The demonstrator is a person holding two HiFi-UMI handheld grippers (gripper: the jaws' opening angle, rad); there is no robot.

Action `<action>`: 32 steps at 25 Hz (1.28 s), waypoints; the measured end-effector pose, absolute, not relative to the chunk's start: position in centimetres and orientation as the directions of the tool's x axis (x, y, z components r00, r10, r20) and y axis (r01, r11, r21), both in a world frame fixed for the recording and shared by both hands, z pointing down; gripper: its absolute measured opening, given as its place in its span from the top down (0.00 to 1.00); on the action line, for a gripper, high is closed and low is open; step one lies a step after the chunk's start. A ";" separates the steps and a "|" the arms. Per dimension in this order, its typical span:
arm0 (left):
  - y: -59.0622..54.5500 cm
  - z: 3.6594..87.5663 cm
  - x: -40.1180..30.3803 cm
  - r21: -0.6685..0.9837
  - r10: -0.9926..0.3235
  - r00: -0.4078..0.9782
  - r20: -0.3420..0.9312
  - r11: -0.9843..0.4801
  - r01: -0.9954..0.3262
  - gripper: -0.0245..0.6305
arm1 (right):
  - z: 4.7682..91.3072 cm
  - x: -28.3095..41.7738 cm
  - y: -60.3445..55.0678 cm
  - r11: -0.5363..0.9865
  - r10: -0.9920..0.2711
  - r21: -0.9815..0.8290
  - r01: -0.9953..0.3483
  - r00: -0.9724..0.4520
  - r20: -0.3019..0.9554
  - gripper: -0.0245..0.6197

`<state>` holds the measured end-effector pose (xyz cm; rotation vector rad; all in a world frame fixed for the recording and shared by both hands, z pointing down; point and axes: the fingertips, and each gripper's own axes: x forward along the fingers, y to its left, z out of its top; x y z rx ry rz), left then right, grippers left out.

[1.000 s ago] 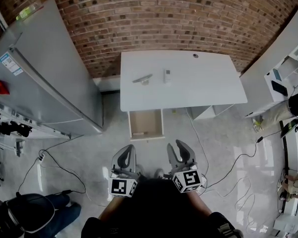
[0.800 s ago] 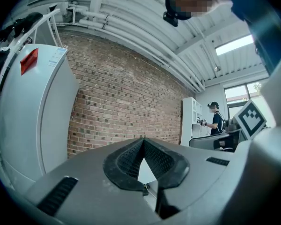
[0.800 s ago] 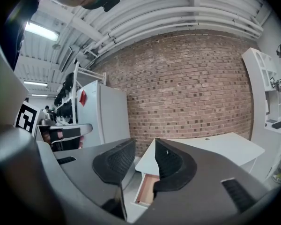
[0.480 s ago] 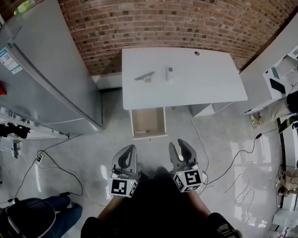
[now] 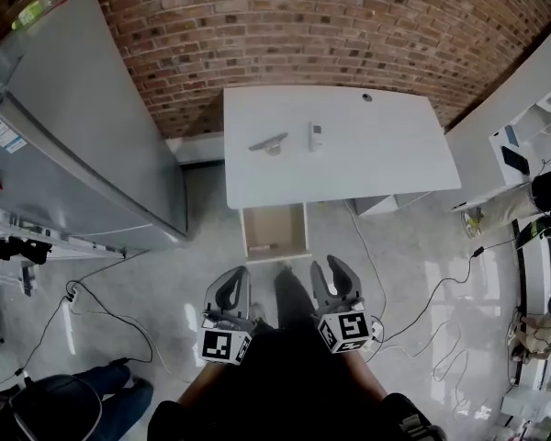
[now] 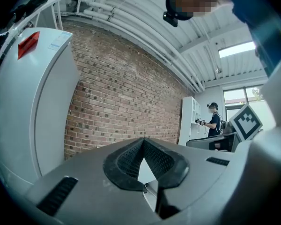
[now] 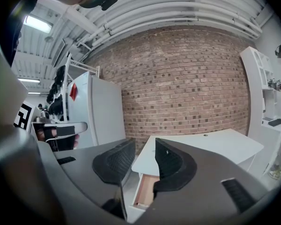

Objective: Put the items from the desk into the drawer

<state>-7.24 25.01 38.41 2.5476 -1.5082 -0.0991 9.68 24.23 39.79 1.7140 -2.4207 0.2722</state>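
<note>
On the white desk (image 5: 386, 154) lie a grey elongated item (image 5: 267, 142) and a small white item (image 5: 315, 137). Below the desk's front edge the wooden drawer (image 5: 275, 232) stands pulled out, with a small object on its bottom. Both grippers hang over the floor short of the drawer. My left gripper (image 5: 237, 278) (image 6: 143, 142) is shut, tips touching, with nothing in it. My right gripper (image 5: 333, 272) (image 7: 144, 146) is open with a narrow empty gap, and it points toward the desk (image 7: 201, 146) and the drawer (image 7: 143, 193).
A tall grey refrigerator (image 5: 73, 127) stands left of the desk against the brick wall (image 5: 349, 26). Cables (image 5: 413, 320) trail over the glossy floor. White shelving (image 5: 523, 108) and a person stand at the right. Another person (image 5: 64, 402) sits at the lower left.
The desk and drawer have drawn closer to both grippers as I moved forward. Neither gripper's jaws have changed.
</note>
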 end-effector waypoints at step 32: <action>-2.8 37.4 2.5 0.180 -0.894 0.437 0.098 -0.416 -0.891 0.96 | 48.7 20.6 -9.8 0.328 -0.842 -0.080 -0.941 -0.330 0.426 0.73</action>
